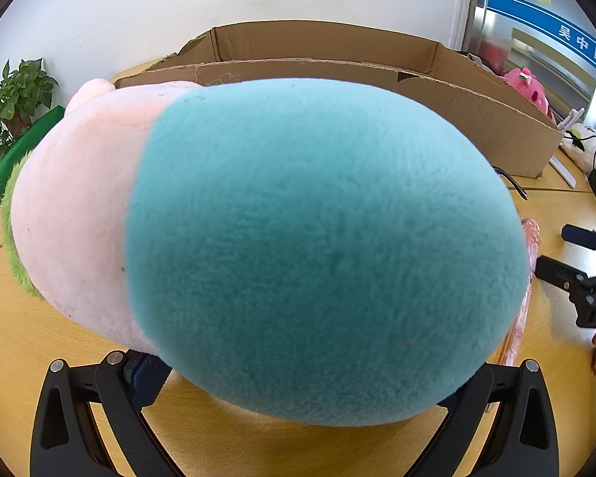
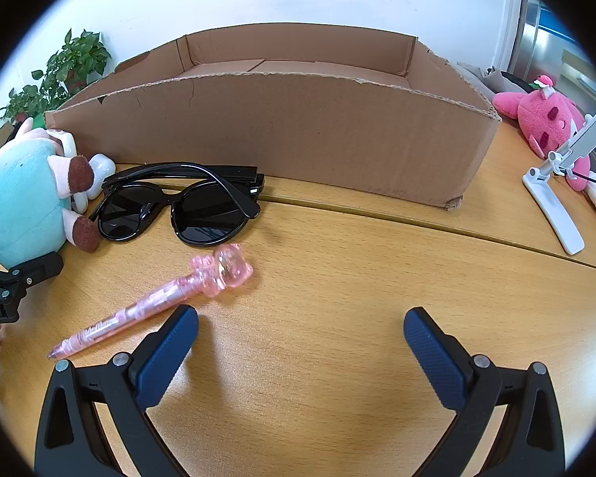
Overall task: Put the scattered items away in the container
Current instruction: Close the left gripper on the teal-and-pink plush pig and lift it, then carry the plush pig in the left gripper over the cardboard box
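A teal and pink plush toy fills the left wrist view; my left gripper is shut on it, fingertips hidden behind it. The plush also shows at the far left of the right wrist view, with the left gripper under it. The open cardboard box stands behind, also in the left wrist view. Black sunglasses and a pink pen lie on the wooden table before the box. My right gripper is open and empty, just right of the pen.
A pink plush and a white phone stand sit at the right of the box. A potted plant stands at the back left. A small white object lies between the plush and the sunglasses.
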Demonstrator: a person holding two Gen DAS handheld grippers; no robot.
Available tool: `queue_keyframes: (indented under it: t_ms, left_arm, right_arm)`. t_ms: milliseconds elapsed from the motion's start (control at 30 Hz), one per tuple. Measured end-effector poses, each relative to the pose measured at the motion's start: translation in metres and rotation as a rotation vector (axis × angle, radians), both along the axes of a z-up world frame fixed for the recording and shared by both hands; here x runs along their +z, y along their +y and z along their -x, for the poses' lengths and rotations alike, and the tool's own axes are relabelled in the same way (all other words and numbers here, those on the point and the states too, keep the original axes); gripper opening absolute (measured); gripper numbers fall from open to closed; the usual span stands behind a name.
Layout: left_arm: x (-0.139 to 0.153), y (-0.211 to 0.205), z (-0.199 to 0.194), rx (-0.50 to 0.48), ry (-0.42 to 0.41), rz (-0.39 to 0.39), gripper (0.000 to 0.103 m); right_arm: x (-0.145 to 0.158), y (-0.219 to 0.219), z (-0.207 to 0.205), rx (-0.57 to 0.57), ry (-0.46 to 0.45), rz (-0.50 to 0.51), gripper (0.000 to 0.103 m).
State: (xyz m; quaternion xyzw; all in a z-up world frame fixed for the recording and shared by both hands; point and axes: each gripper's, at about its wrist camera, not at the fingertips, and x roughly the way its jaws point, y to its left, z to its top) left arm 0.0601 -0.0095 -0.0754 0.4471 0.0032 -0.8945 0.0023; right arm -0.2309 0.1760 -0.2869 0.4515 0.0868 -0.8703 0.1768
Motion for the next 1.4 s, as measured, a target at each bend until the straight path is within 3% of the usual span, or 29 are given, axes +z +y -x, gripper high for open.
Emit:
queue_keyframes:
  t_ms: [200, 300, 367, 500, 633, 800, 933, 1067, 1233, 1400]
  left_arm:
    - [0.001, 0.006, -0.002, 0.021, 0.000, 0.000, 0.103]
    - [0.001, 0.004, -0.021, 0.035, 0.001, -0.001, 0.103]
    - [0.002, 0.001, -0.037, 0.036, 0.002, 0.000, 0.103]
    - [0.013, -0.010, -0.067, 0.070, 0.069, -0.017, 0.103]
    - [0.026, -0.028, -0.082, 0.068, 0.138, -0.045, 0.103]
    - [0.039, -0.042, -0.063, 0.049, 0.174, -0.106, 0.103]
    - [0.050, -0.054, -0.064, 0.048, 0.226, -0.196, 0.103]
    - [0.039, -0.058, -0.067, 0.011, 0.189, -0.230, 0.103]
    - [0.025, -0.050, -0.072, -0.027, 0.151, -0.228, 0.103]
    - [0.022, -0.054, -0.073, -0.045, 0.146, -0.331, 0.103]
  right_arm:
    - [0.001, 0.006, -0.002, 0.000, 0.000, 0.001, 0.103]
    - [-0.002, 0.004, 0.003, 0.000, 0.000, 0.000, 0.103]
    - [0.019, 0.005, -0.041, 0.000, 0.000, 0.001, 0.103]
    - [0.017, -0.005, -0.033, -0.001, 0.000, 0.001, 0.103]
    - [0.018, -0.002, -0.034, -0.001, 0.000, 0.002, 0.103]
    - [0.027, 0.015, -0.041, -0.001, -0.001, 0.003, 0.103]
    - [0.040, 0.030, -0.046, -0.003, -0.001, 0.004, 0.103]
    - [0.051, 0.057, -0.049, 0.001, -0.002, 0.005, 0.103]
    - [0.055, 0.058, -0.043, 0.001, -0.003, 0.005, 0.103]
    - [0.055, 0.059, -0.041, 0.001, -0.003, 0.006, 0.103]
